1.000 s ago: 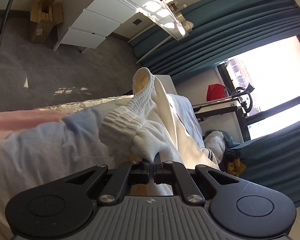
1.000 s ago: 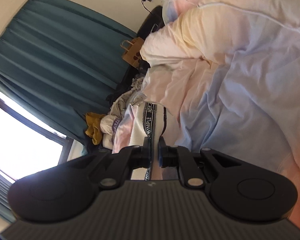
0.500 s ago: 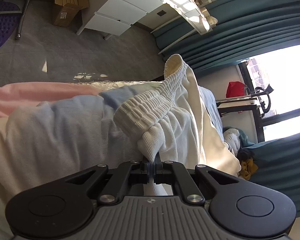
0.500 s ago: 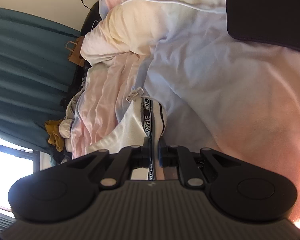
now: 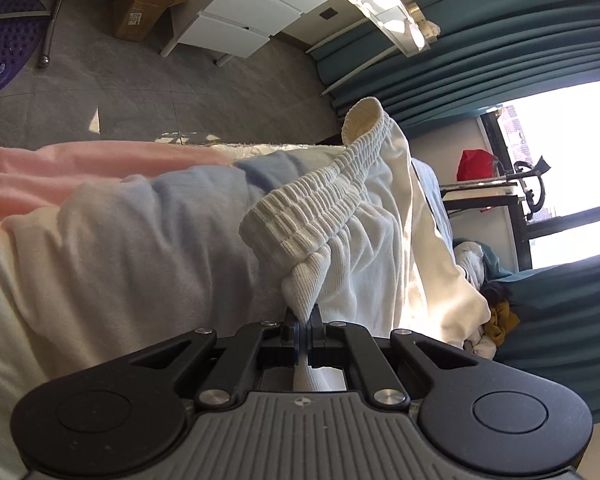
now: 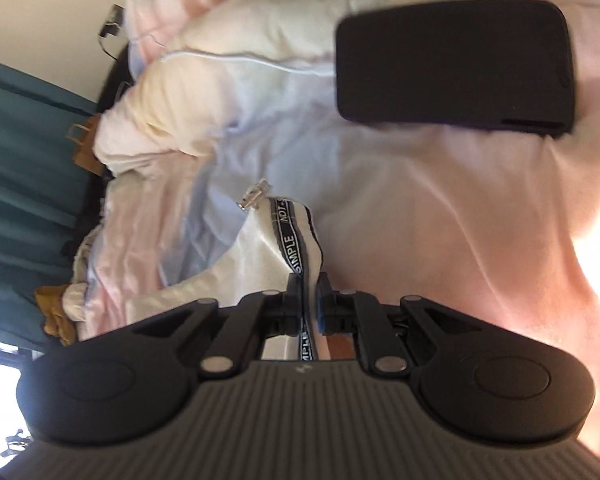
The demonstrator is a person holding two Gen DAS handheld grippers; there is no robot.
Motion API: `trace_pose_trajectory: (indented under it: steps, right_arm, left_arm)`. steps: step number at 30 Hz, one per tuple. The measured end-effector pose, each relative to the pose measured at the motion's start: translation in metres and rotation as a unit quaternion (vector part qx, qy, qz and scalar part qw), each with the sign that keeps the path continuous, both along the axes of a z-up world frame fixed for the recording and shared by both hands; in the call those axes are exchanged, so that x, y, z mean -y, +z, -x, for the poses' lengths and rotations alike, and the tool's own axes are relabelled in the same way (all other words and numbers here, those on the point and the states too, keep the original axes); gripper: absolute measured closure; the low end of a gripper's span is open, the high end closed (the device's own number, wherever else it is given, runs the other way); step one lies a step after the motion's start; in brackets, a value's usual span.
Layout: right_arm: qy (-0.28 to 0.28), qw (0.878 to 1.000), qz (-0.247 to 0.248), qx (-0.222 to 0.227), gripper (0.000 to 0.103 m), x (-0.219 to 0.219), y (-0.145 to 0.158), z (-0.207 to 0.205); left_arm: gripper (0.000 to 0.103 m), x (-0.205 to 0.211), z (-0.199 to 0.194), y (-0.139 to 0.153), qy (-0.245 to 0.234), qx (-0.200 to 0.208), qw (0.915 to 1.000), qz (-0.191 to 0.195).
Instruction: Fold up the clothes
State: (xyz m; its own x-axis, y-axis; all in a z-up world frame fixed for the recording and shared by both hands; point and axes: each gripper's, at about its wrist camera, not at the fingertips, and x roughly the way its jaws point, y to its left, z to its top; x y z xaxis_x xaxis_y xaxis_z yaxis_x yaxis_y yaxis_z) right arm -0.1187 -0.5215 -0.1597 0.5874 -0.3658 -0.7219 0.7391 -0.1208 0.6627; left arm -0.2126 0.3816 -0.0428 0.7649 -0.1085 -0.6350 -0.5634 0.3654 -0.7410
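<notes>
A white garment (image 5: 364,248) with a ribbed elastic waistband (image 5: 312,204) hangs over the pastel bedding (image 5: 120,232). My left gripper (image 5: 303,318) is shut on a bunched corner of that waistband. In the right wrist view the same white garment (image 6: 256,264) shows a black tape printed with white letters (image 6: 296,248) along its edge. My right gripper (image 6: 310,286) is shut on this taped edge, just above the pink and blue bedding (image 6: 420,220). A small clear clip (image 6: 254,196) lies at the far end of the tape.
A black phone (image 6: 452,66) lies on the bedding ahead of the right gripper. Beyond the bed edge are grey floor tiles (image 5: 160,84), a white drawer unit (image 5: 260,12), a cardboard box (image 5: 148,4) and teal curtains (image 5: 480,52). A pile of clothes (image 5: 488,312) sits by the window.
Both grippers have sunk toward the bed with the garment. The right view has rolled and swung from the curtains to the bedding, bringing the black phone into sight.
</notes>
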Motion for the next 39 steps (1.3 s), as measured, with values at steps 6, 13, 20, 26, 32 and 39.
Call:
trace_pose_trajectory:
  steps: [6,13,20,26,32,39]
  right_arm:
    - [0.016,0.999,0.027,0.017,0.091,-0.006,0.014,-0.001]
    - [0.005,0.997,0.078,-0.014,0.055,-0.008,0.033,0.0]
    - [0.034,0.98,0.194,-0.008,0.039,-0.028,0.073,-0.006]
    - [0.163,0.928,0.334,0.035,0.038,-0.084,0.118,-0.029]
    - [0.276,0.886,0.37,0.057,0.038,-0.128,0.131,-0.049]
    - [0.413,0.832,0.362,0.075,0.038,-0.175,0.127,-0.076]
  left_arm:
    - [0.079,0.009,0.003,0.015,-0.042,0.013,0.9979,-0.048]
    - [0.044,0.029,-0.001,0.048,-0.088,0.012,0.9873,-0.132]
    - [0.025,0.075,-0.011,0.086,-0.117,0.037,0.9558,-0.267]
    - [0.025,0.136,-0.046,0.096,-0.18,0.052,0.9189,-0.347]
    - [0.025,0.191,-0.083,0.09,-0.224,0.065,0.8986,-0.372]
    - [0.025,0.249,-0.131,0.075,-0.277,0.082,0.879,-0.379]
